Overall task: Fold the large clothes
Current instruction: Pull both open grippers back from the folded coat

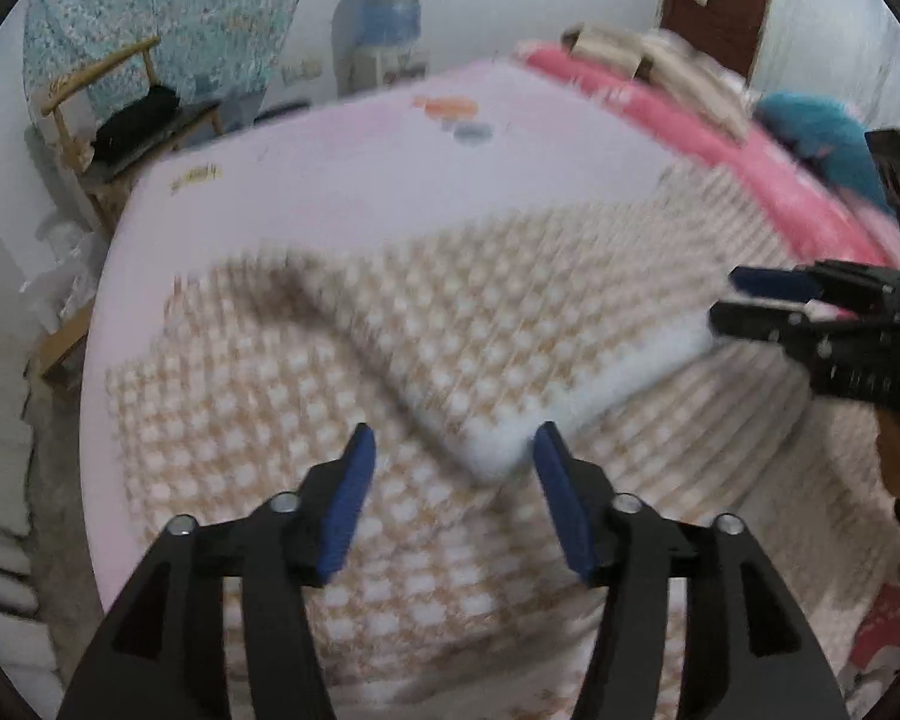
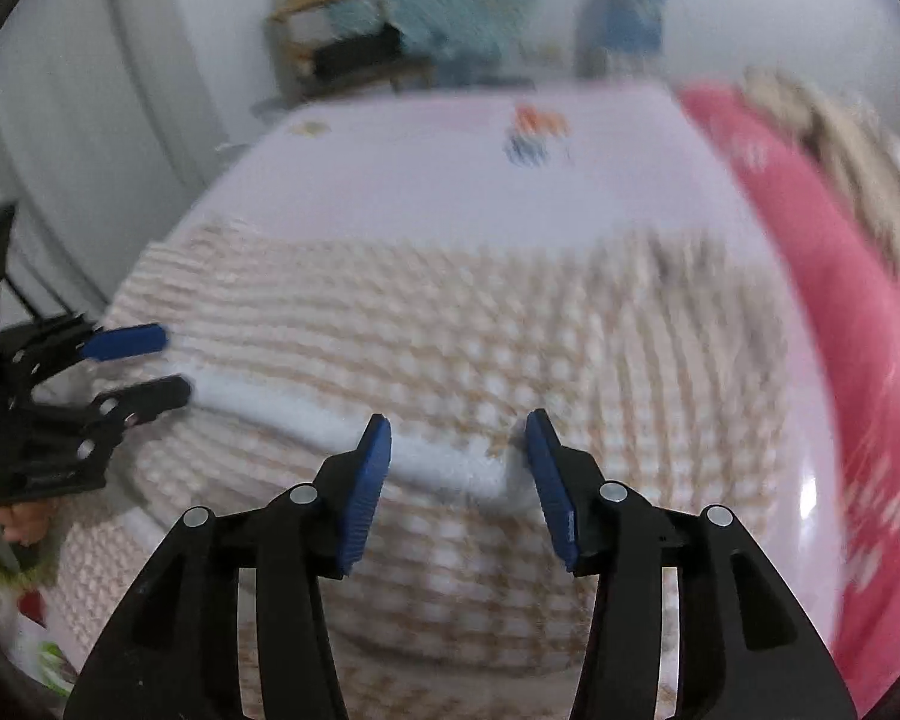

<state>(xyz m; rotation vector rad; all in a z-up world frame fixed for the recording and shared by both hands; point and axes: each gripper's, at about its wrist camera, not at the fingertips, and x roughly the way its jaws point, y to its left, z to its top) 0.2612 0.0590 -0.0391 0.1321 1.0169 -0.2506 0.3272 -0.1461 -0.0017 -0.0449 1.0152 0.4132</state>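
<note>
Spread across the pale pink bed point(image 1: 342, 138): a beige-and-white checked fleece garment point(image 1: 450, 324) with a white plush lining, one flap folded over itself. Looks soft, thick and floppy (likely clingy, not slippery), best pinched at the white folded edge point(image 2: 450, 468) and its corners. Left gripper point(image 1: 453, 462) parted, corner just between the pads, nothing clamped. Right gripper point(image 2: 457, 456) likewise apart, astride the edge. Beyond, a pink blanket point(image 1: 750, 144), a wooden chair point(image 1: 108, 120), white walls, all motion-blurred.
</note>
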